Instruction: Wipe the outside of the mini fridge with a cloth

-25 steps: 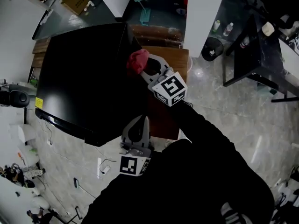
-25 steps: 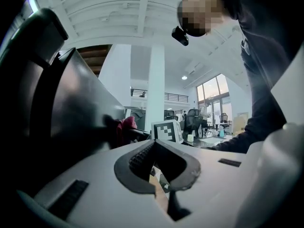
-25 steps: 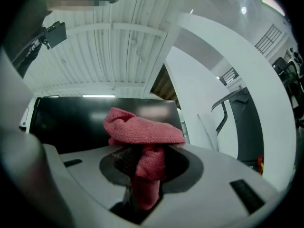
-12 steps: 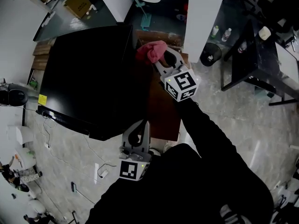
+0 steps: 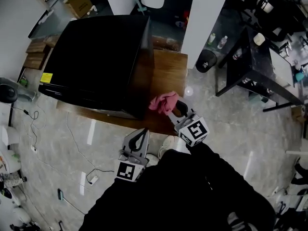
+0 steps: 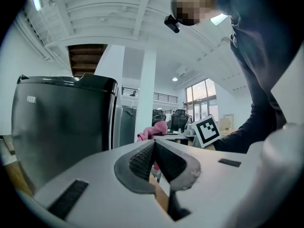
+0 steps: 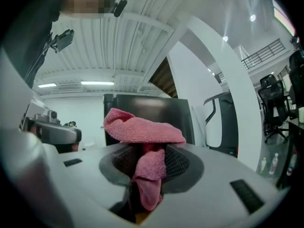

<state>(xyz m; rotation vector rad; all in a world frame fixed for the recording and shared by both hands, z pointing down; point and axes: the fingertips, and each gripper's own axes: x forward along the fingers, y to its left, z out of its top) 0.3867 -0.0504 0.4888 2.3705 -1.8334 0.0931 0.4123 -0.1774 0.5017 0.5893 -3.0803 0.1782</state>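
— Where is the cloth (image 5: 162,102)?
— Clamped in the right gripper's (image 5: 176,109) fingers, now beside the mini fridge's (image 5: 96,57) near corner, over the wooden desk (image 5: 169,71). Half a second ago it was at the far top edge.
— And the left gripper (image 5: 142,134)?
— Fingers together, empty, still low by the person's body.

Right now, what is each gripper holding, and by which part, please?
The right gripper holds the pink cloth by a bunched fold. The left gripper is shut on nothing.
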